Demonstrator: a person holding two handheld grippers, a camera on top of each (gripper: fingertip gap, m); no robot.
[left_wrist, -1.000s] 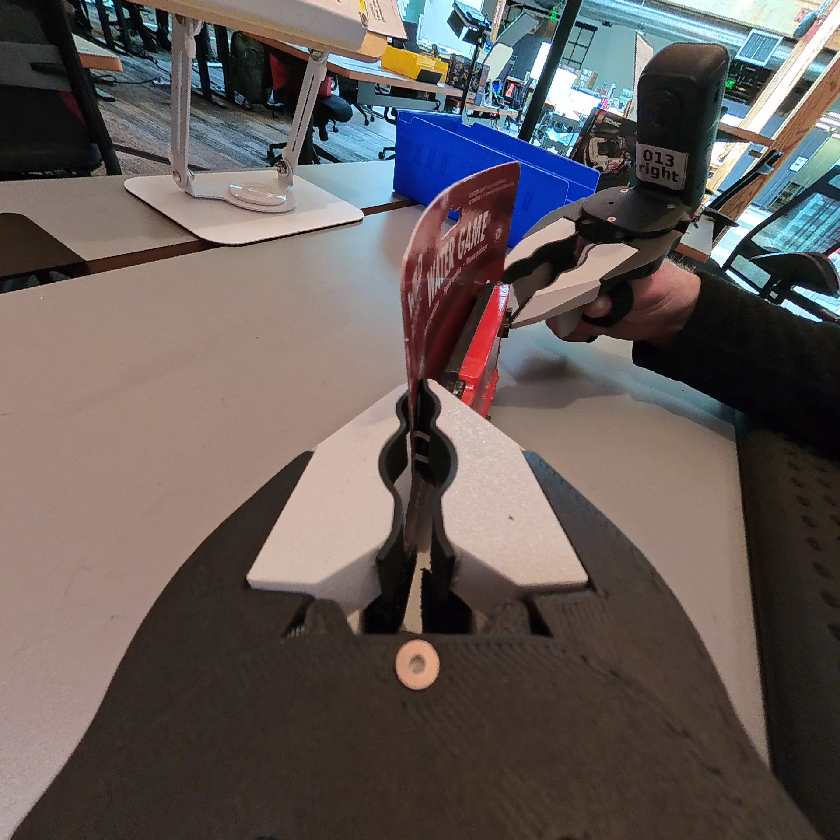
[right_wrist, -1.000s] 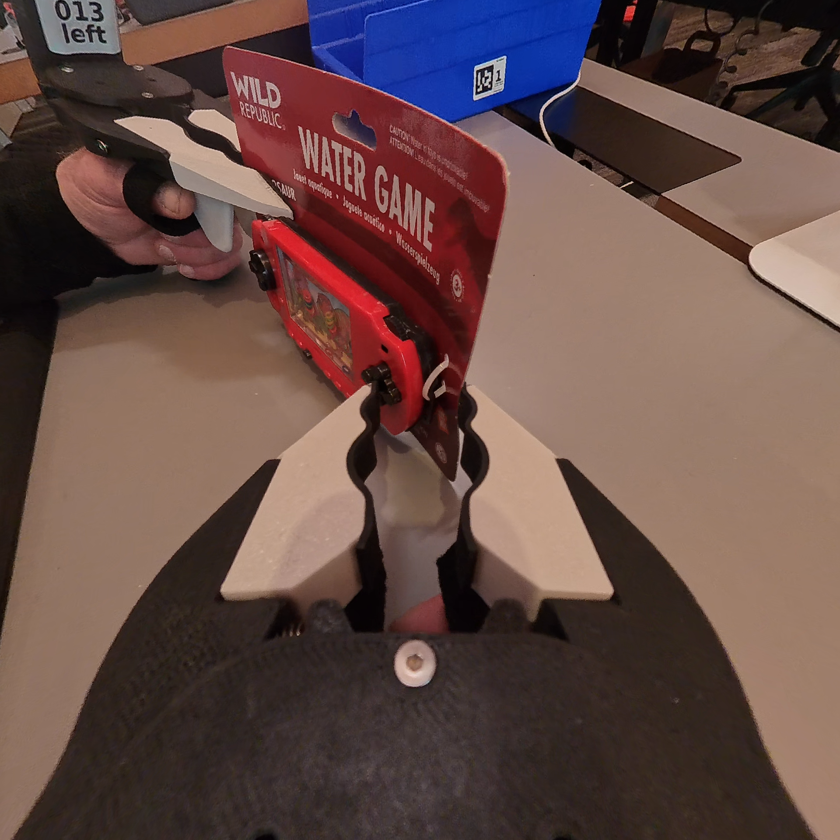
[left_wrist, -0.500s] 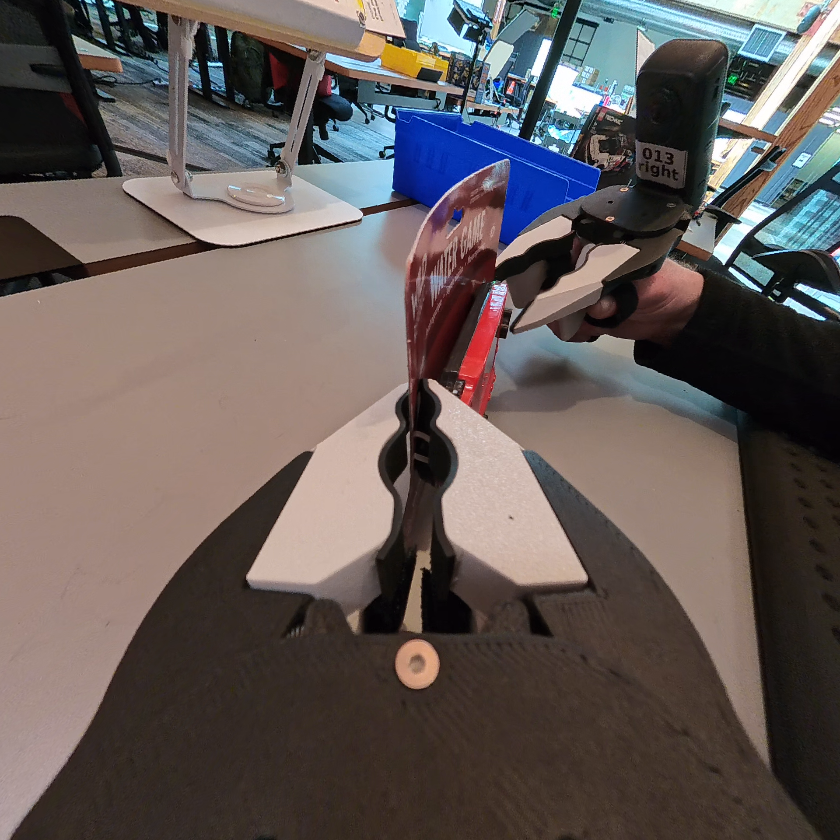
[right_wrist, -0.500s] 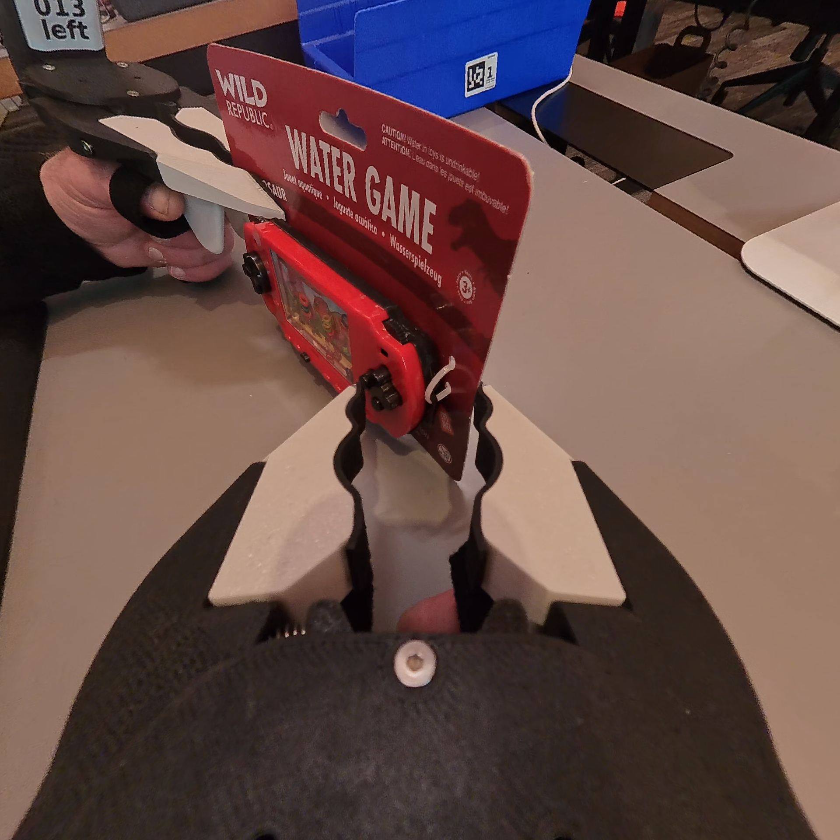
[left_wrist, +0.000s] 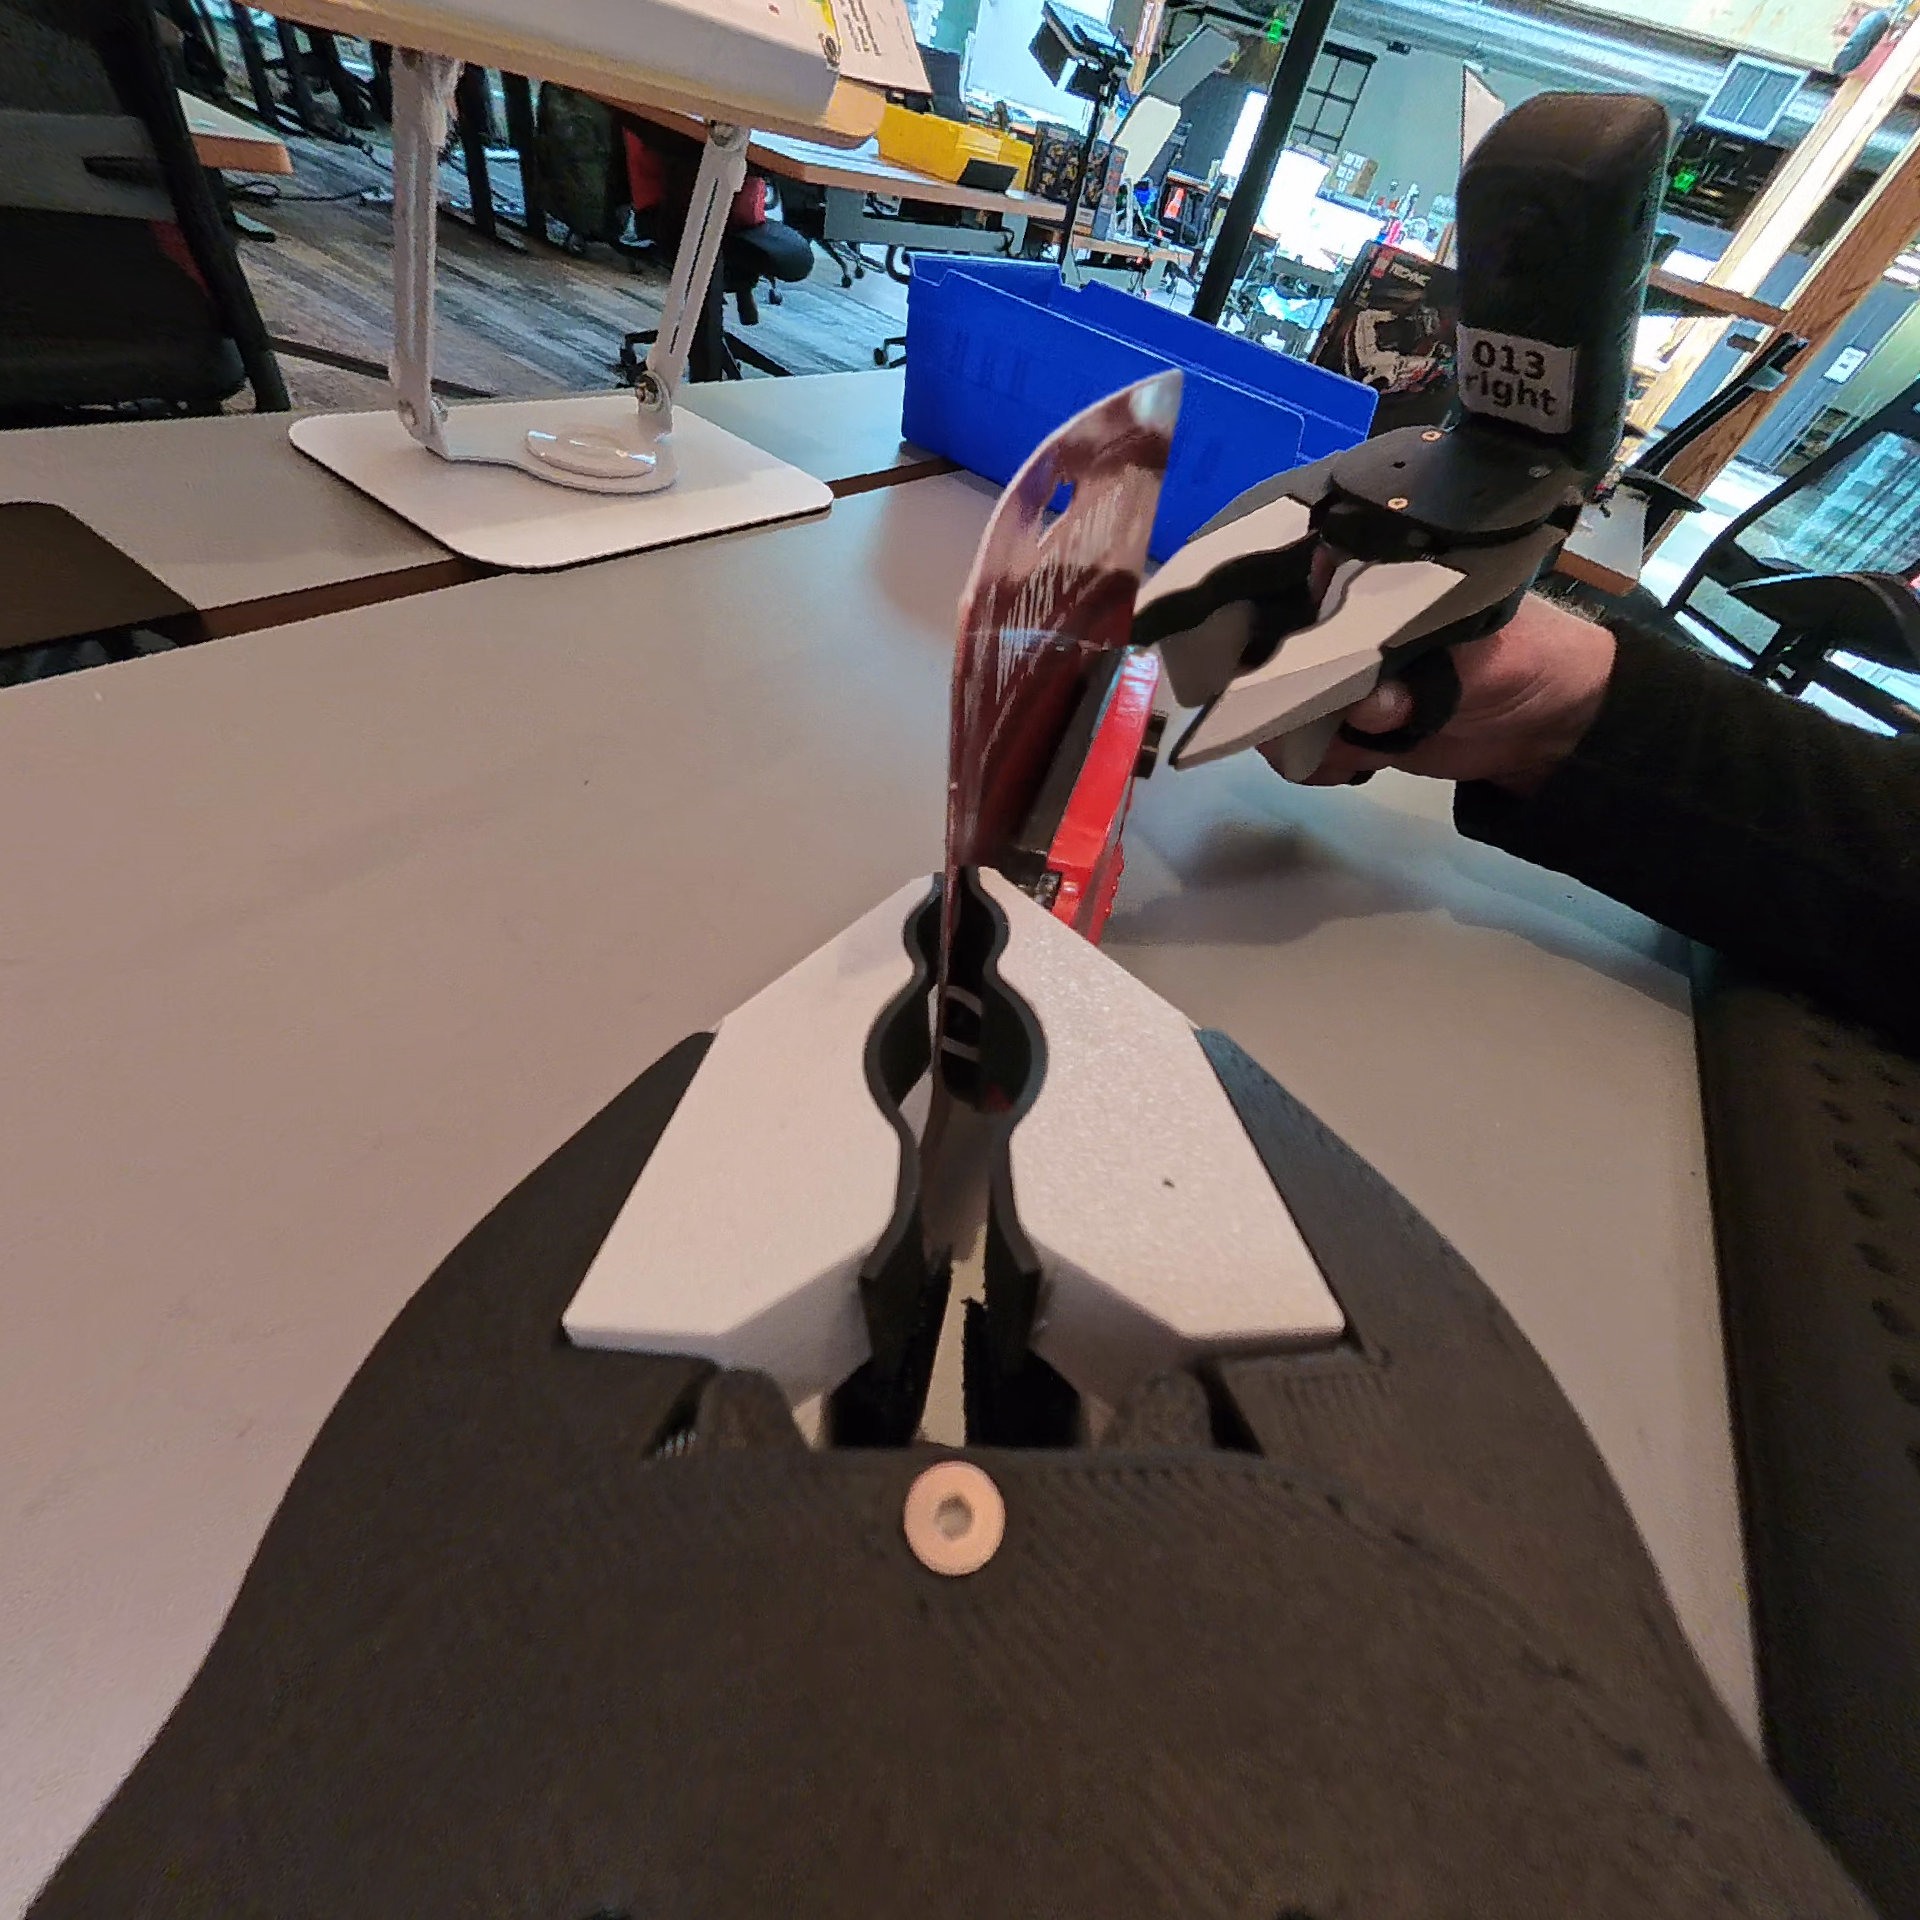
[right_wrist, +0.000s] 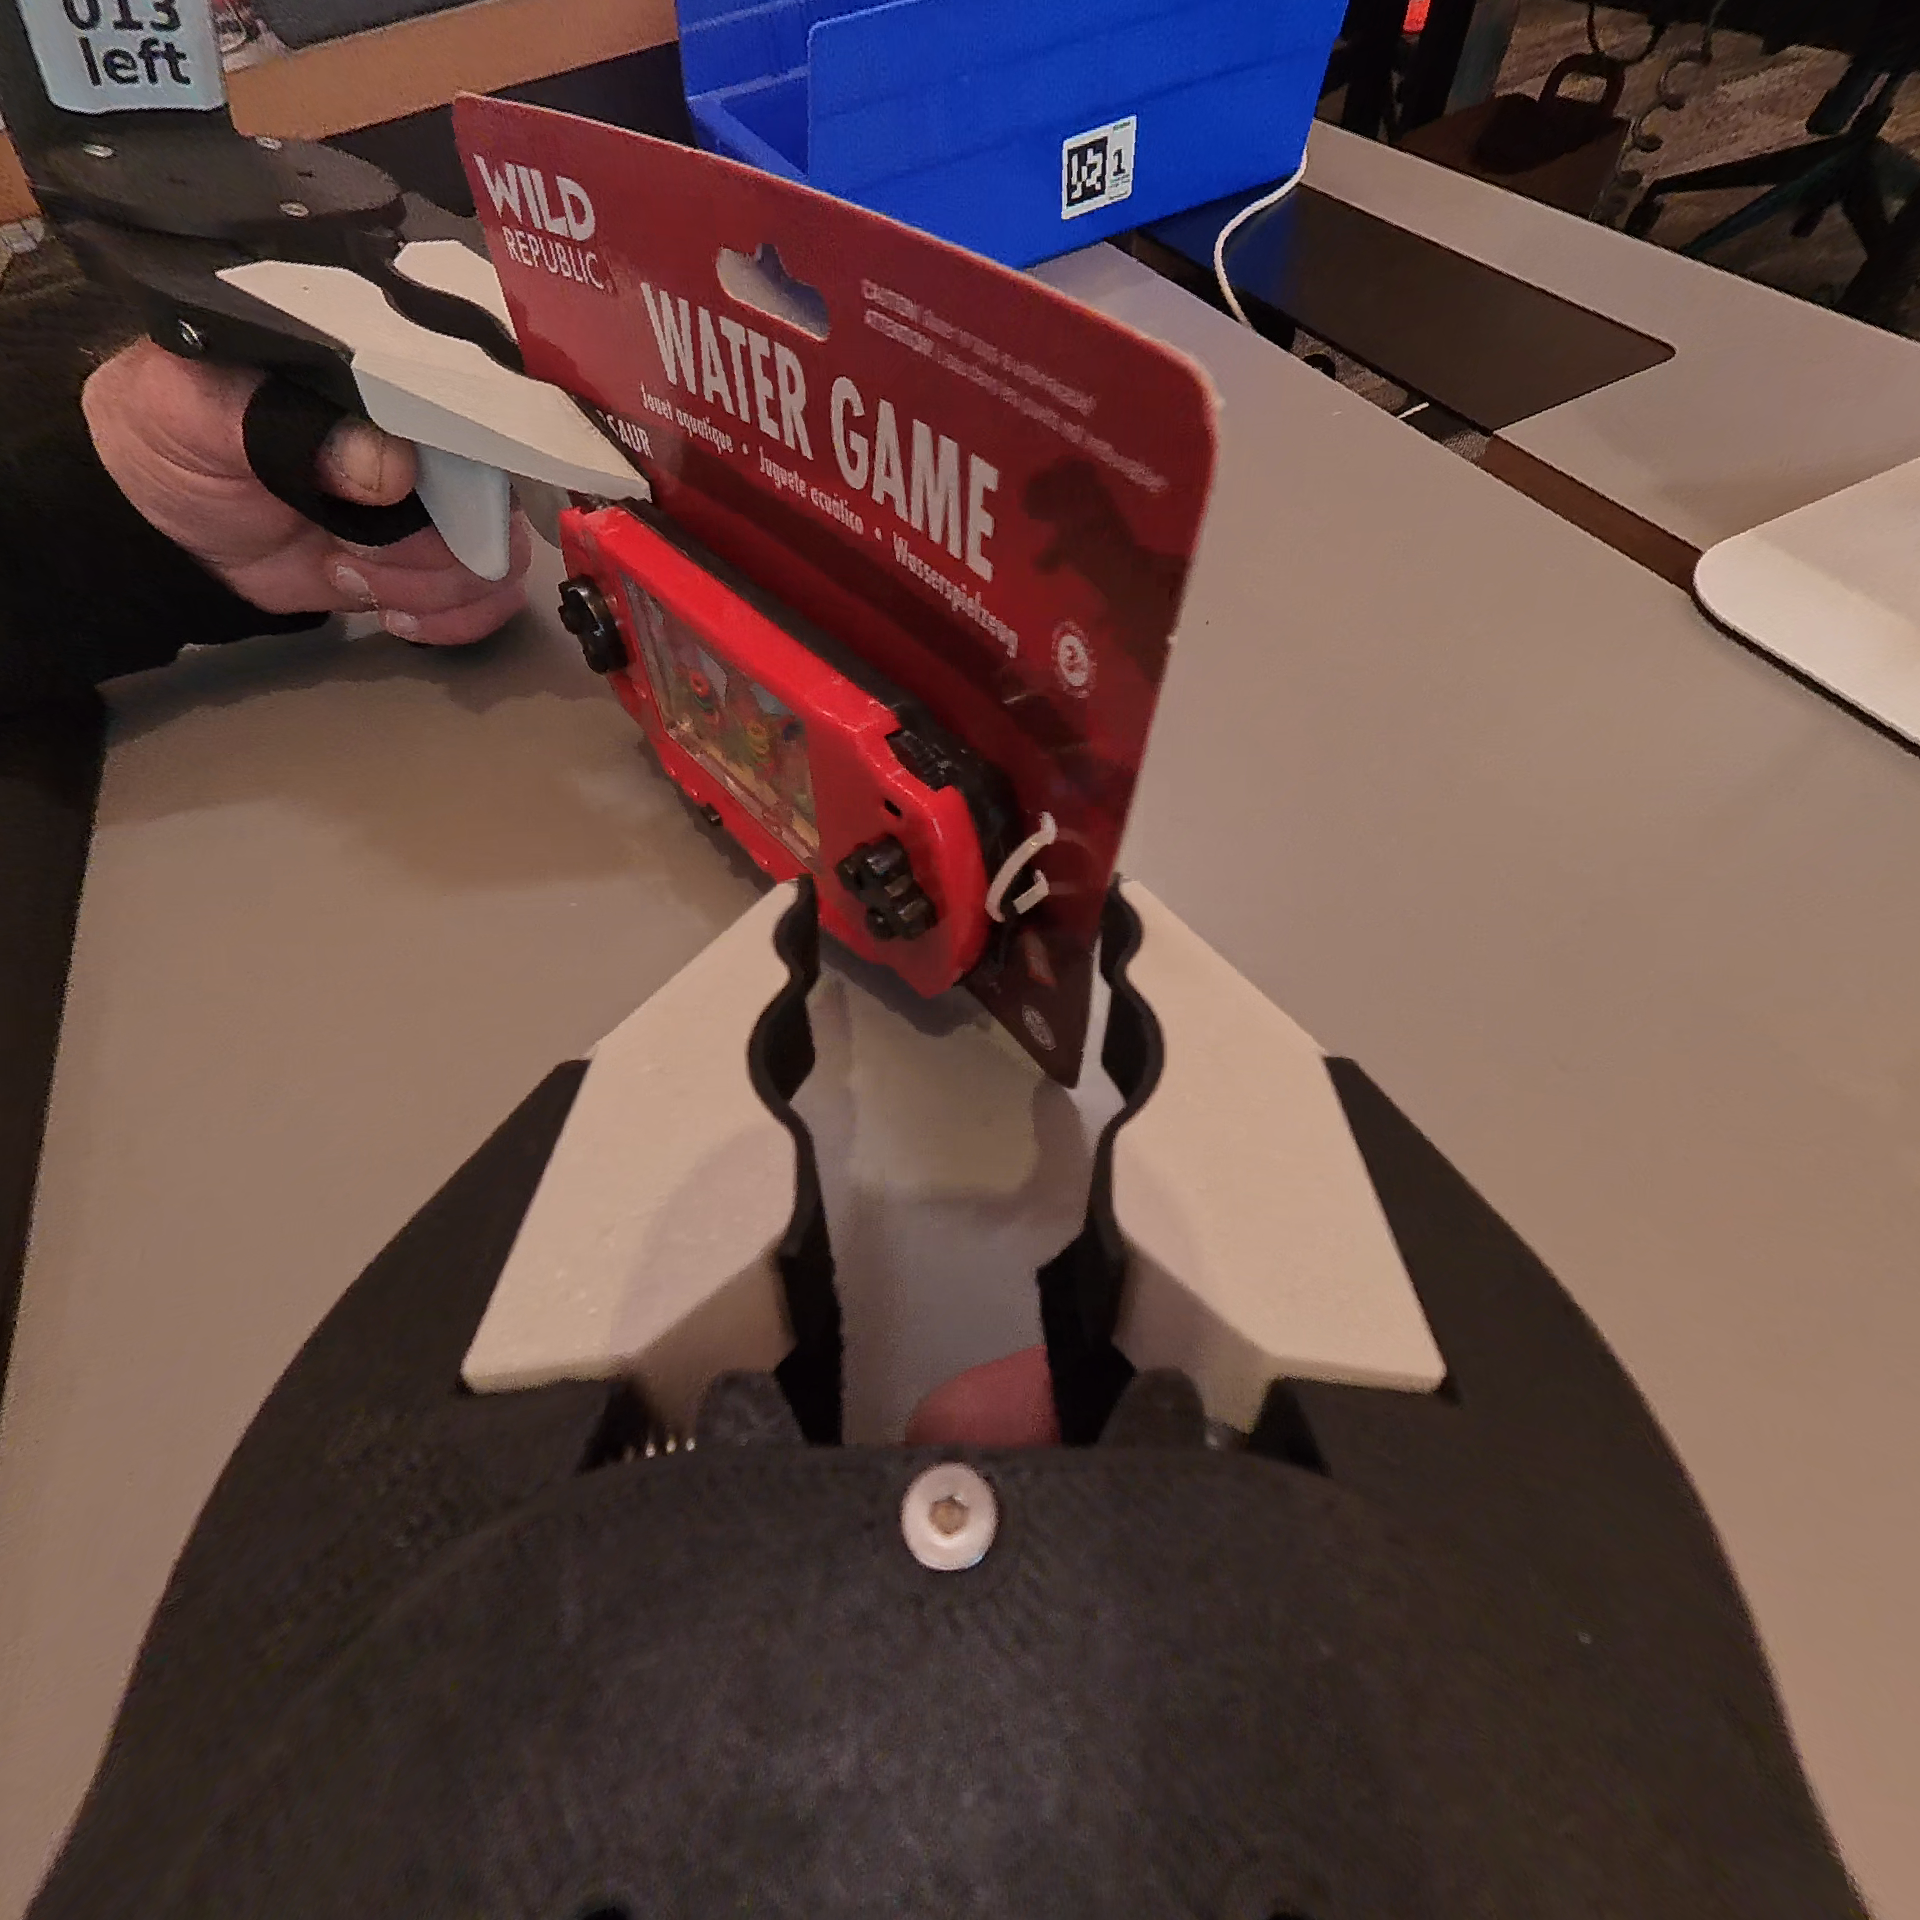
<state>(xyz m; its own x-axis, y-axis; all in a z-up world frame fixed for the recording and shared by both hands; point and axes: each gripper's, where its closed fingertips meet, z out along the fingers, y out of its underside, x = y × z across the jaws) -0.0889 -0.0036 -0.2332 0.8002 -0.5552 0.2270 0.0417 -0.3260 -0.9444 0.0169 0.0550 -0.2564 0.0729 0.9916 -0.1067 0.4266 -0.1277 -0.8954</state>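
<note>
One blue bin (right_wrist: 997, 114) stands behind the carded toy (right_wrist: 831, 582), left gripper (left_wrist: 961, 914) clamping it.

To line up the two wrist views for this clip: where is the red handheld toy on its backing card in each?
Left wrist view: the red handheld toy shows edge-on, centre right, behind its card, just beyond the left gripper.
Right wrist view: the toy faces the camera at centre, its near end between the open right gripper fingers.
Shared landmark: the blue bin behind the card.
</note>
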